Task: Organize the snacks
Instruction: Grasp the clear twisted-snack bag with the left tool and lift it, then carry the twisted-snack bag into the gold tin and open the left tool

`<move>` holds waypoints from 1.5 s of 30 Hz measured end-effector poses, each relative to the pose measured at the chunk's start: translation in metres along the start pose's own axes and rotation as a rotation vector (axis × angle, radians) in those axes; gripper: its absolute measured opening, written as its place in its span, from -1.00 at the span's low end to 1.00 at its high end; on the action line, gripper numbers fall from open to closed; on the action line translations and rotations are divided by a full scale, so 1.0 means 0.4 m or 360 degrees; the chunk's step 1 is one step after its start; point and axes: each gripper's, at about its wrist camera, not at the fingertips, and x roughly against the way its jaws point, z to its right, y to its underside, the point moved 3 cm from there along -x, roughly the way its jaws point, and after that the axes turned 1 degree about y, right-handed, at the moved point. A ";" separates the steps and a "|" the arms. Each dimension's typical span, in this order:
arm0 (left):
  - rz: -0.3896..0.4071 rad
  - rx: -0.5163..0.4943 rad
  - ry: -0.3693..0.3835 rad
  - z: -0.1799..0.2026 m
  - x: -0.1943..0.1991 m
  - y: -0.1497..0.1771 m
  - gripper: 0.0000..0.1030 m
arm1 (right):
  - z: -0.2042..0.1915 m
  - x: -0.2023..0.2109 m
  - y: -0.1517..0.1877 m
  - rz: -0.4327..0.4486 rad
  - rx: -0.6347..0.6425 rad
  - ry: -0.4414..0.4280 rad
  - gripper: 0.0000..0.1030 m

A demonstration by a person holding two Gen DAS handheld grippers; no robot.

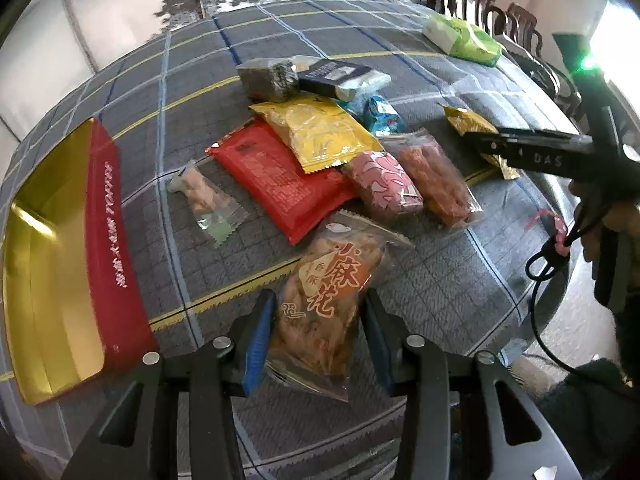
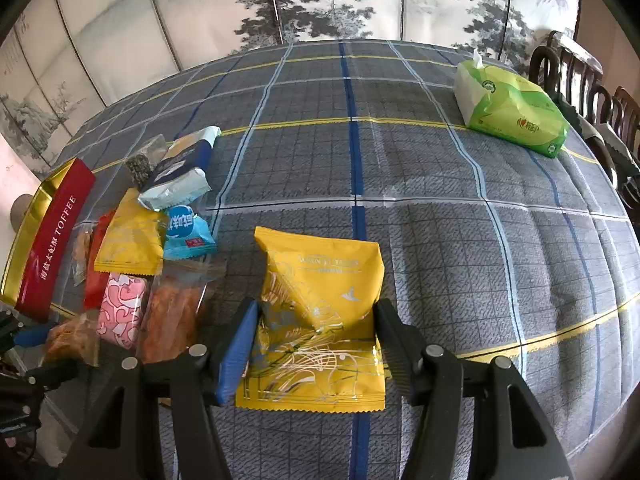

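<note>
A clear bag of fried dough twists [image 1: 324, 300] with orange lettering sits between the blue pads of my left gripper [image 1: 319, 298], which press on both its sides. The right gripper [image 2: 317, 306] is shut on a yellow snack packet [image 2: 320, 280], held over the checked tablecloth [image 2: 440, 200]. From the left wrist view, that right gripper [image 1: 474, 136] shows at the far right, with the gold packet [image 1: 468, 120] sticking out of it. An open red and gold toffee box [image 1: 112, 240] lies at the left, its gold inside bare.
A pile of snacks lies mid-table: a red packet [image 1: 276, 176], another yellow packet [image 1: 320, 132], a pink heart-print pack [image 1: 384, 184], an orange clear bag [image 1: 436, 176], a small clear packet [image 1: 204, 196]. A green tissue pack [image 2: 512, 108] sits far right. Wooden chairs [image 2: 580, 80] stand beyond.
</note>
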 end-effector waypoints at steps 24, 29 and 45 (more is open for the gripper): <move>0.0238 0.0428 -0.0305 -0.298 0.181 -0.010 -0.24 | -0.008 -0.014 -0.002 -0.0010 0.0031 0.0052 0.17; 0.0215 0.0699 -0.0439 -0.438 0.190 0.030 -0.24 | -0.008 -0.018 -0.004 -0.0011 0.0027 0.0061 0.17; 0.0046 0.0944 -0.0598 -0.558 0.110 0.116 -0.24 | -0.017 -0.025 -0.012 -0.0044 0.0014 0.0130 0.17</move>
